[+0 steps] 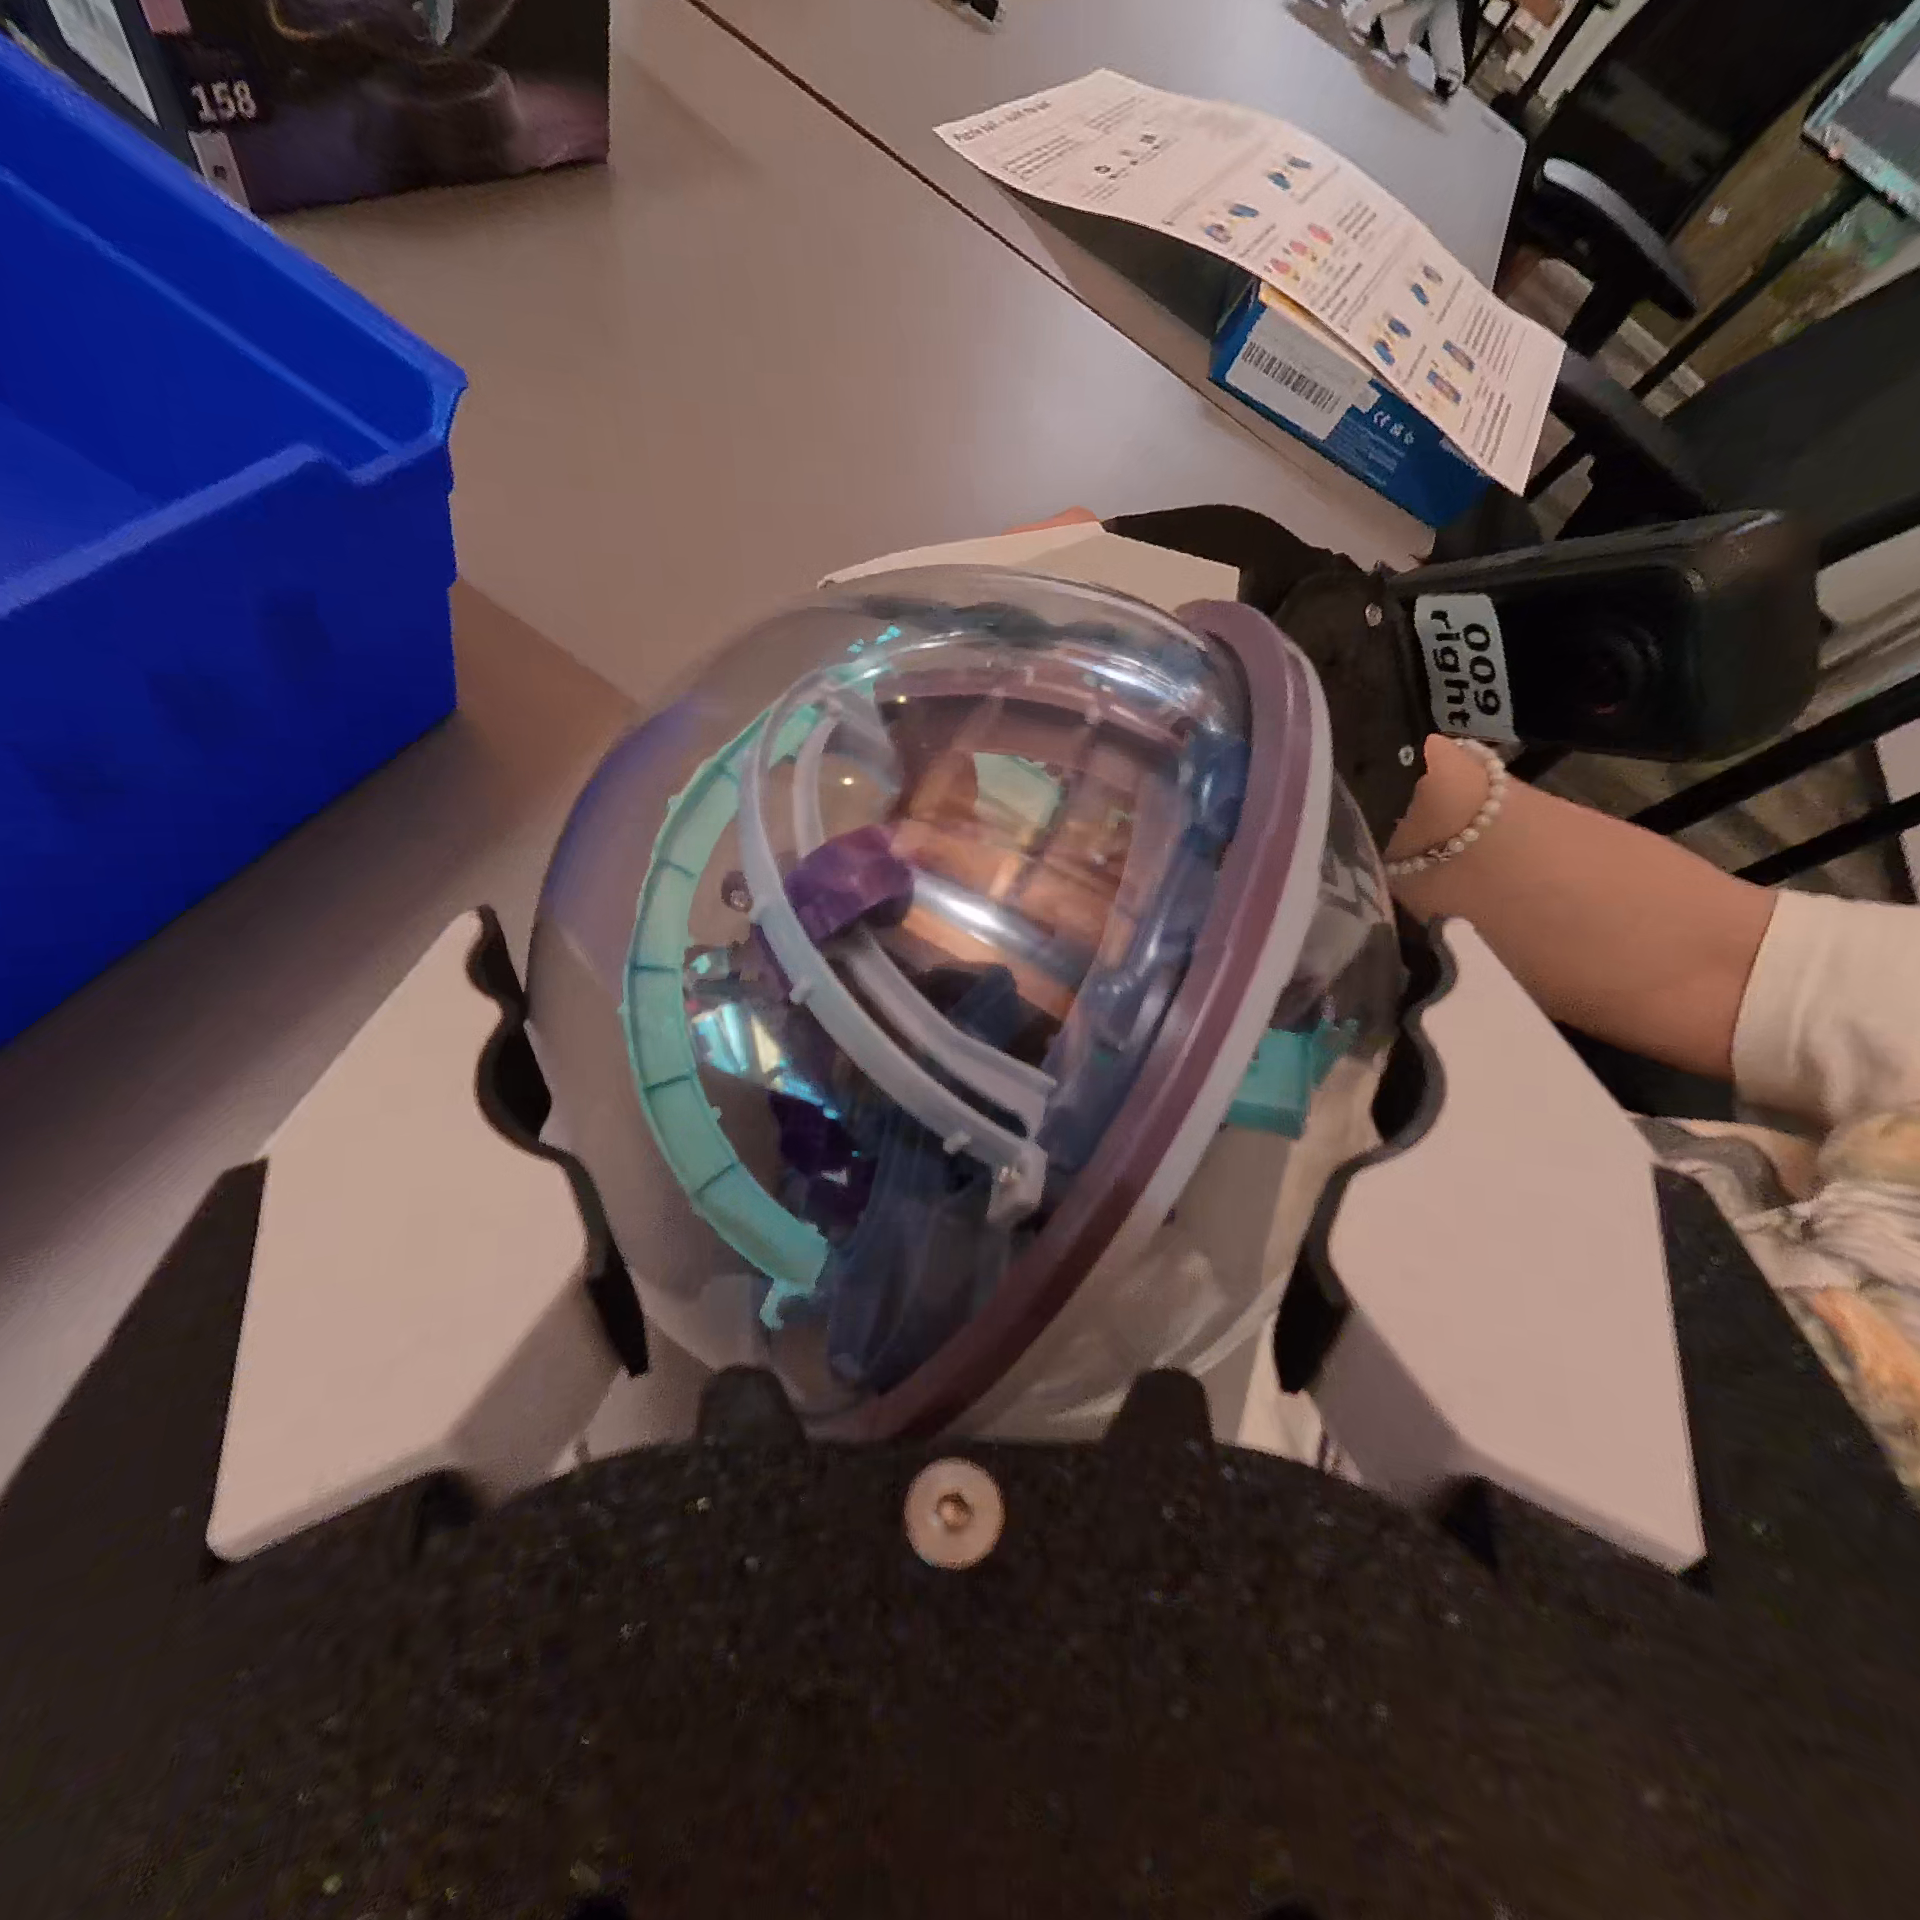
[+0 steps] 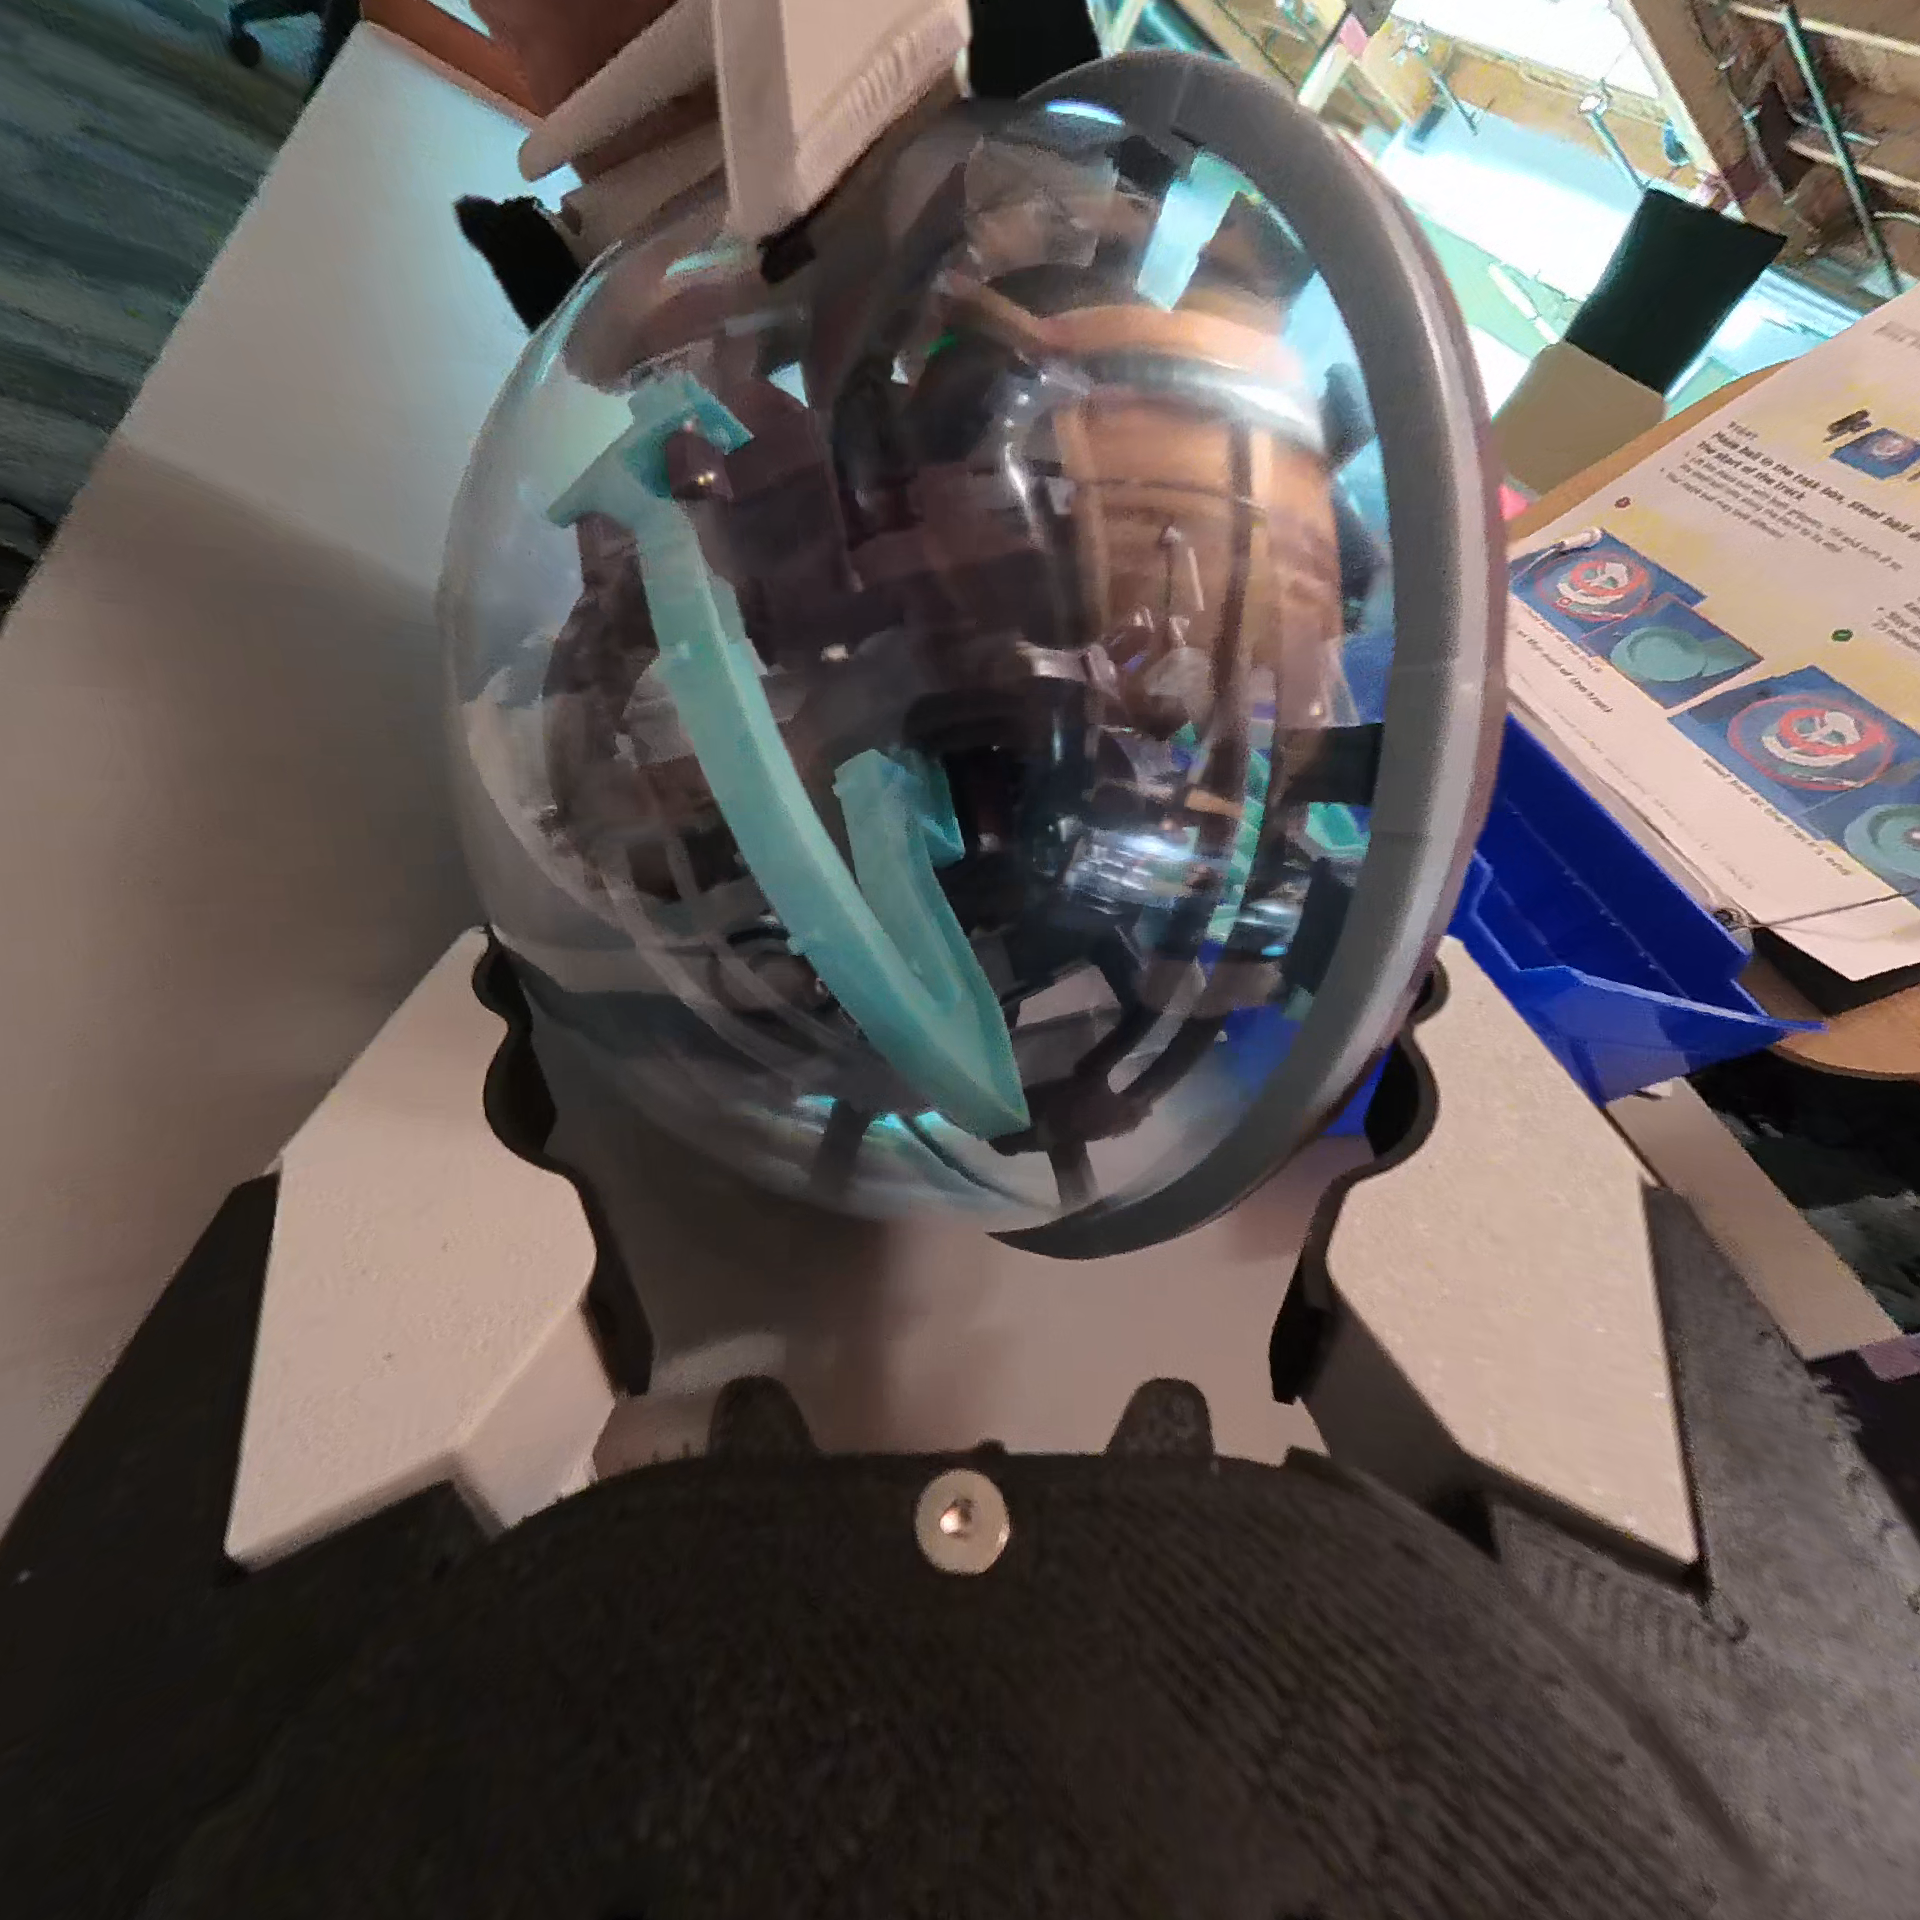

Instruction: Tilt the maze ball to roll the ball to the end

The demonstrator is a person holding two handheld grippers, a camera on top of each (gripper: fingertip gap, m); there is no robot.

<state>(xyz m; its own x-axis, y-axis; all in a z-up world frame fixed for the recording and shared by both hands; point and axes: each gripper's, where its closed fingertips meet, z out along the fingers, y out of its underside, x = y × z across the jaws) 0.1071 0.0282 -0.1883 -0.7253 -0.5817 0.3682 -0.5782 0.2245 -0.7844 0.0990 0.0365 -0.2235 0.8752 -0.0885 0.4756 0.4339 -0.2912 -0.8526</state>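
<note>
The maze ball (image 1: 956,997) is a clear sphere with teal, grey and purple tracks inside and a purple-grey ring around its middle. It is held off the grey table (image 1: 727,364), with the ring tilted. My left gripper (image 1: 956,1060) is shut on the ball, one white finger (image 1: 416,1195) on each side. My right gripper (image 2: 951,1049) is shut on the same maze ball (image 2: 935,675) from the opposite side, and it also shows in the left wrist view (image 1: 1340,634). A small silvery bead (image 1: 737,890) seems to sit beside the teal track. The left gripper's fingers (image 2: 831,114) show behind the ball.
A blue bin (image 1: 208,520) stands at the left, close to the ball. A dark box (image 1: 395,94) is behind it. A blue box (image 1: 1351,405) under a printed sheet (image 1: 1299,239) lies at the back right. A person's arm (image 1: 1579,935) is at the right. The right wrist view shows the bin (image 2: 1579,935) and a sheet (image 2: 1714,675).
</note>
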